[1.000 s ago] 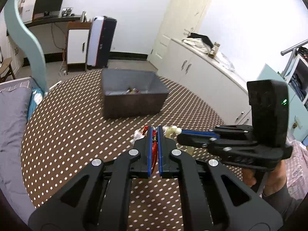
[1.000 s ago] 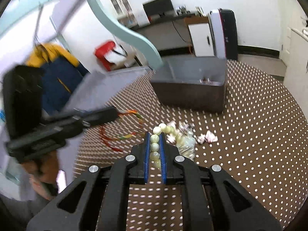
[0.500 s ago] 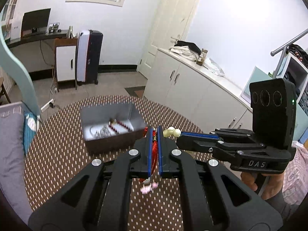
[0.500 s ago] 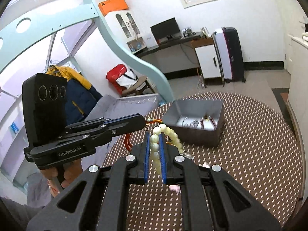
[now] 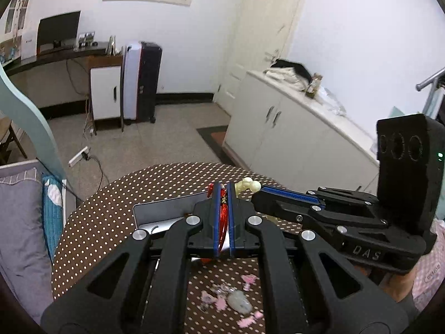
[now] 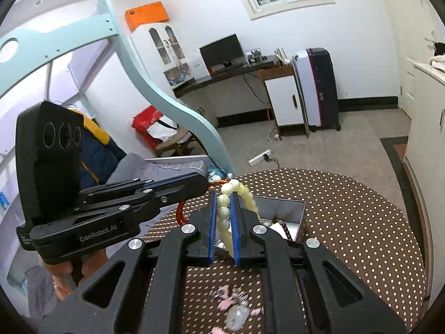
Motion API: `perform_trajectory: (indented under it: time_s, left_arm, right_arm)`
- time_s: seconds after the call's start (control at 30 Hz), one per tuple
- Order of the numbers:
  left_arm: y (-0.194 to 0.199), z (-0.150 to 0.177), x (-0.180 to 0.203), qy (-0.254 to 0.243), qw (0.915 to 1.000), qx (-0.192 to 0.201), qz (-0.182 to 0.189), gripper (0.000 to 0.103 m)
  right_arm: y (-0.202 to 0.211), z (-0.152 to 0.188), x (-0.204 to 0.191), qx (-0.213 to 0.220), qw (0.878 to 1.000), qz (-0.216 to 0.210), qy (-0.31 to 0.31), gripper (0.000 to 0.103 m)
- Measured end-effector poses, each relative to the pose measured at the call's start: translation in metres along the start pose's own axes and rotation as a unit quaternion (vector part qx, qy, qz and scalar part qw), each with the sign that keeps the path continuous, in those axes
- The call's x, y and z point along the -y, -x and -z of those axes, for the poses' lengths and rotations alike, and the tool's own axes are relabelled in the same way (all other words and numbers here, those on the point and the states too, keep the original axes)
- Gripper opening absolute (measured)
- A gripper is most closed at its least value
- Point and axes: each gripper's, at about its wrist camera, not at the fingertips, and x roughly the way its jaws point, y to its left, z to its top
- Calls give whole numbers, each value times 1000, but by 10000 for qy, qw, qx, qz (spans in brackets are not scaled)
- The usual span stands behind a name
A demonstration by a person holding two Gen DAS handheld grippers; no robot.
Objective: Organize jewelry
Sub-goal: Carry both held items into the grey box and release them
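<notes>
My left gripper (image 5: 223, 188) is shut on a red cord bracelet (image 5: 223, 214) and holds it high above the grey metal box (image 5: 164, 211). My right gripper (image 6: 223, 194) is shut on a cream bead bracelet (image 6: 224, 208), also above the box (image 6: 294, 214). The two grippers are side by side; the right one shows in the left wrist view (image 5: 292, 197), the left one in the right wrist view (image 6: 178, 186). The box holds a dark red bead string (image 6: 285, 229) and silvery pieces.
Pink and clear jewelry pieces (image 5: 236, 300) lie on the brown dotted round table (image 5: 111, 194) below the grippers; they also show in the right wrist view (image 6: 236, 303). A grey bed (image 5: 19, 222) is at the left, white cabinets (image 5: 292, 128) at the right.
Both grippers have risen higher and moved forward over the box with their bracelets. The loose pieces now lie farther below.
</notes>
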Motion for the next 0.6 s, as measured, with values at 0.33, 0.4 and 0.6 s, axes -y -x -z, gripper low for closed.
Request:
perform_trajectory:
  time_s: [0.33,0.4,0.6]
  left_arm:
    - [-62,23,-26,106,9967,-603,-539,5]
    - [-68,27,-27,105,9960,-686,-556,5]
    - [-75,33,-25,56,9946,-794,-667,6]
  right_arm:
    - [-48,12,21,-412,9987,258,-141,8]
    - [-51,17,23,-467,9983,295,-157,8]
    - [-58,25,28,-591,9974,347,-226,8]
